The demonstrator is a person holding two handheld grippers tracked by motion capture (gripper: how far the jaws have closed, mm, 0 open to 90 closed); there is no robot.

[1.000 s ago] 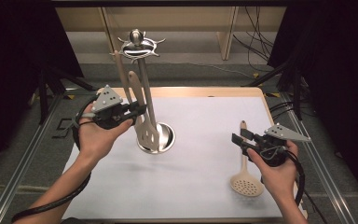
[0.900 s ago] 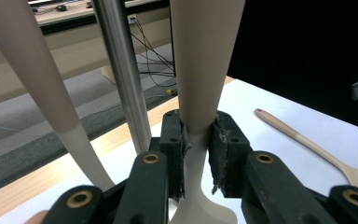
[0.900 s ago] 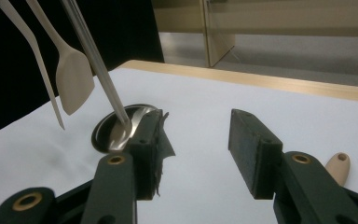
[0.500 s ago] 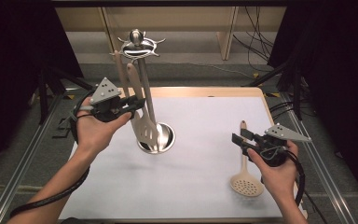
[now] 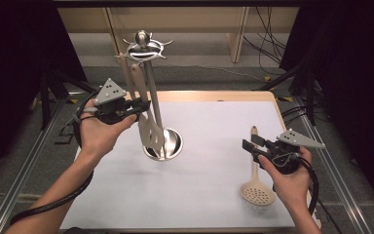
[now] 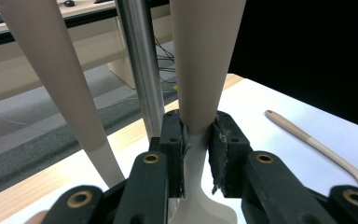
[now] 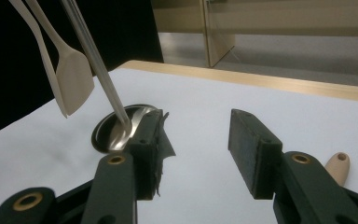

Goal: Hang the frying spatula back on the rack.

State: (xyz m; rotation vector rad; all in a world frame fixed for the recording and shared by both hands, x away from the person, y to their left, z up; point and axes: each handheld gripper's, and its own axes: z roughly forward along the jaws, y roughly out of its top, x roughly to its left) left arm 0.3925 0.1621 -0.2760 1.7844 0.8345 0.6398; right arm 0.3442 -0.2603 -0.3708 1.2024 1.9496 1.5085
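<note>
A metal utensil stand [image 5: 164,145] has a thin pole [image 6: 140,70] and a crown of hooks [image 5: 143,46]. Beside the pole is a beige slotted spatula [image 5: 149,129], and my left gripper [image 5: 143,105] is shut on its narrow neck [image 6: 196,135]. Whether its top end hangs on a hook I cannot tell. A second beige utensil handle [image 6: 65,84] rises just left of it. My right gripper [image 5: 248,146] stands open with nothing between its jaws [image 7: 196,140]. It hovers just above the handle of a beige skimmer spoon [image 5: 256,190] that lies flat on the white mat.
The white mat [image 5: 209,122] covers a wooden table with metal rails along both sides. The stand's round base [image 7: 116,128] sits left of centre. The skimmer's handle end [image 7: 338,168] lies to the right of my right jaws. Cables trail on the floor behind.
My left gripper has risen slightly beside the pole, still clamped on the spatula. The right hand and the skimmer have not moved.
</note>
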